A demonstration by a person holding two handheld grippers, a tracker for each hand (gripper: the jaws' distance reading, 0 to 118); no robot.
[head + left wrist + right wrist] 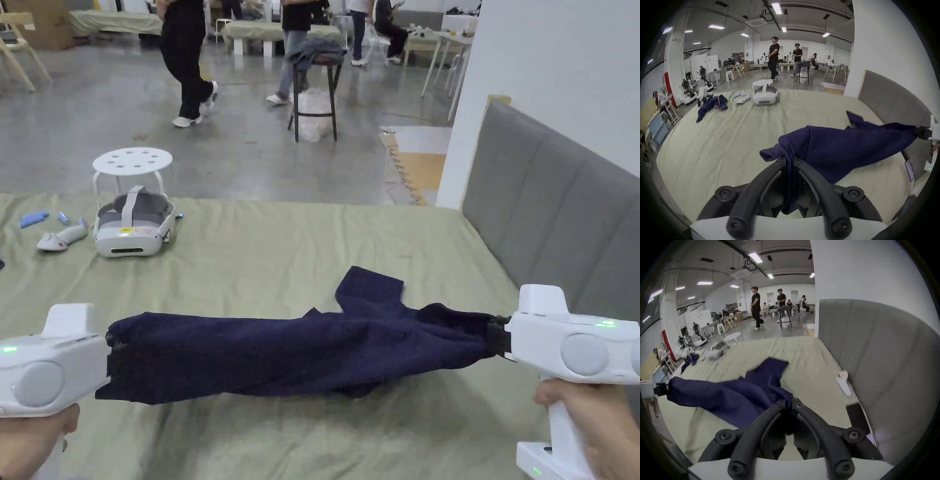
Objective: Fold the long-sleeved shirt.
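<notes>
Blurred headset [716, 352] beyond the shirt [730, 395]

Grey concrete floor [250, 144], white wall [550, 62], ceiling strip lights [776, 8]

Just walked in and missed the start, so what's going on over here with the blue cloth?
A person is folding a dark blue long-sleeved shirt on a bed with a green sheet, holding a claw in each hand. The left claw and the right claw each pinch one end, so the shirt hangs stretched between them just above the sheet, one part trailing on it. A white headset lies farther back.
</notes>
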